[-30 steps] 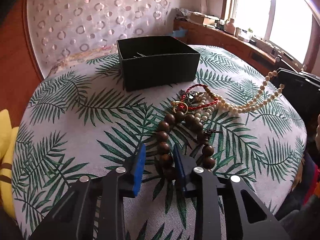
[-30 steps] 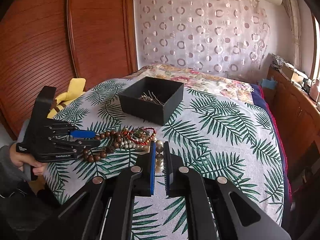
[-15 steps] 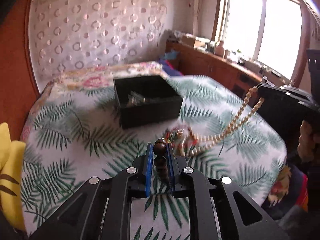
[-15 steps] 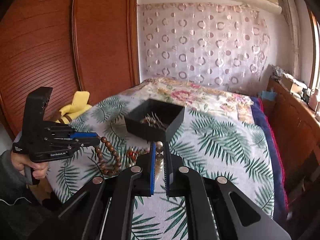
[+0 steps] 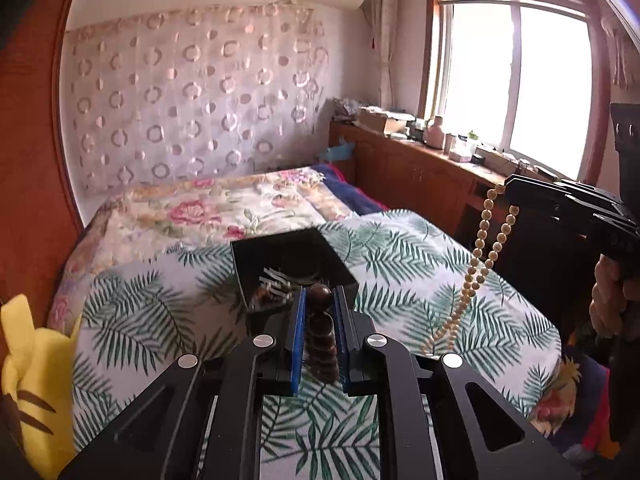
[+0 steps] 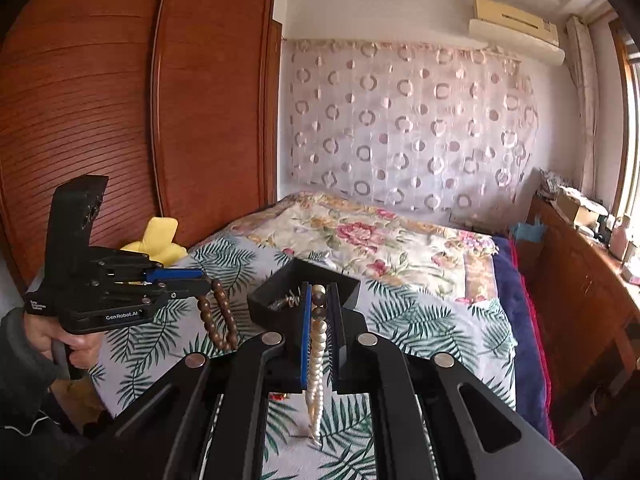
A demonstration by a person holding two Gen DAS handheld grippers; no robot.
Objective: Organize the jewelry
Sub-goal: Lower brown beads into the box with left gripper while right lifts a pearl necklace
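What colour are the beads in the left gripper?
Dark brown, like wood. The bead bracelet hanging from the left gripper shows best in the right wrist view.

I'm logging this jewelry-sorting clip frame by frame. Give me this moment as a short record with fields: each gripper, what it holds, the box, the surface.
left gripper: shut on the dark brown wooden bead bracelet, which hangs in a loop clear of the bed
right gripper: shut on the cream pearl bead necklace, its lower end trailing onto the cover
black square open box: on the bed ahead of both grippers, some small jewelry already inside
surface: palm-leaf print bed cover
beside bed: yellow plush toy
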